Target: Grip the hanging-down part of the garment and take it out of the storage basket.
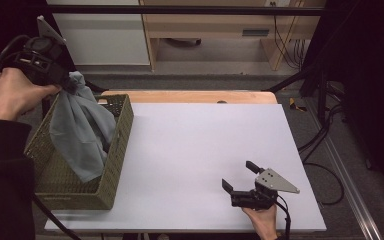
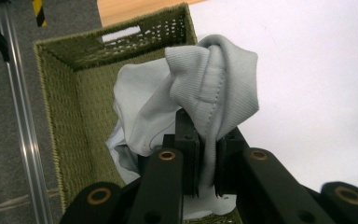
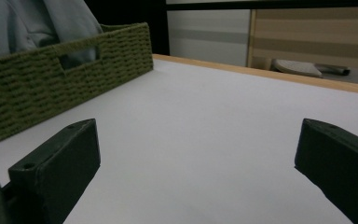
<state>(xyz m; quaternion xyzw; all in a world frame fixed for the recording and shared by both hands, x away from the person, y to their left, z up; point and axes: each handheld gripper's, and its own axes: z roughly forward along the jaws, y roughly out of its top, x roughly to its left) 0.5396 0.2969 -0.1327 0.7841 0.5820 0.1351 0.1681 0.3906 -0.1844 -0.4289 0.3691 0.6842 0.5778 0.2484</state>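
White table (image 1: 195, 150), L gripper (image 2: 207, 158) clamped on grey cloth (image 2: 200, 93) over basket (image 1: 122, 130), R gripper (image 1: 240, 176) wide apart, prob. empty.

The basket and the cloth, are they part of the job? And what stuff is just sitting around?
Part of the job:
grey cloth, pinched by the left gripper
green woven basket under it
right gripper, open, waiting over the white table

Just around:
wooden furniture
cables on the floor

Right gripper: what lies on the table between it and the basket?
Nothing: in the high view the white tabletop is bare from the right gripper across to the green woven basket.
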